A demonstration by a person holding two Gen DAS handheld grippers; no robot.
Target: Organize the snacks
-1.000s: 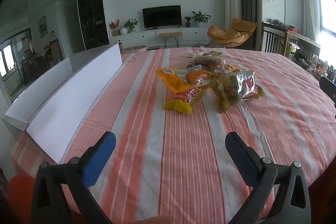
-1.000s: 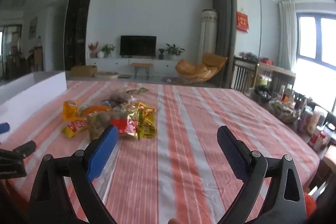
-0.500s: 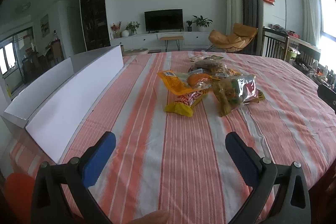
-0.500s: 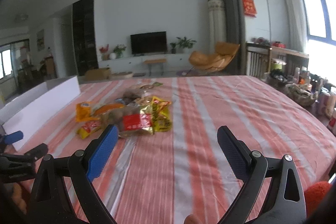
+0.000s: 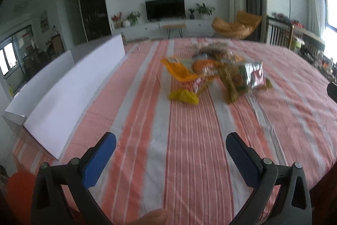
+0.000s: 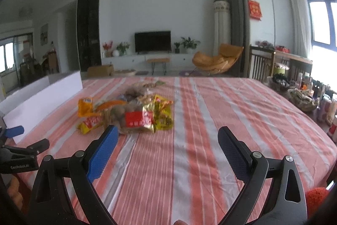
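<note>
A pile of snack bags (image 5: 217, 75) lies in the middle of the striped table: a yellow-orange packet (image 5: 183, 77), a clear bag with a red label (image 6: 137, 119) and a gold foil pack (image 6: 162, 111). A long white open box (image 5: 63, 94) stands along the table's left edge. My left gripper (image 5: 170, 142) hangs open over the near part of the table, well short of the pile. My right gripper (image 6: 167, 136) is open too, with the pile just beyond its left finger. Both hold nothing.
The striped tablecloth (image 6: 200, 119) covers a big round table. Baskets and bottles (image 6: 305, 96) crowd a surface past the right rim. The left gripper's body (image 6: 19, 151) shows at the right wrist view's left edge. A living room lies behind.
Both grippers have moved forward over the table toward the snack pile, which looms larger. The right view has swung left. Both stay open.
</note>
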